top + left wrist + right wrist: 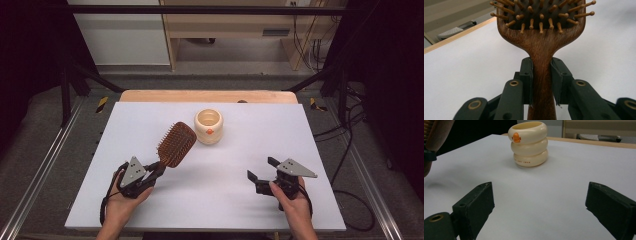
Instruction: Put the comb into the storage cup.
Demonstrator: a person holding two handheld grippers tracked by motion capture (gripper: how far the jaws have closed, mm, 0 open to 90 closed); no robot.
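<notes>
– Black jaws of the left hand-held gripper (541,82) clench the hairbrush (541,47) by its wooden neck, lifted over the near-left of the table (260,200). How should it go into the cream holder (208,126)?

– My guess: keep the squeeze firm, tip the handle downward, then lower it straight into the mouth. The right hand-held gripper (264,171) waits released, near enough to steady the holder.

– Anything unclear?

– The handle's end is cut off below the jaws, and the holder's inside is too small to read.
</notes>
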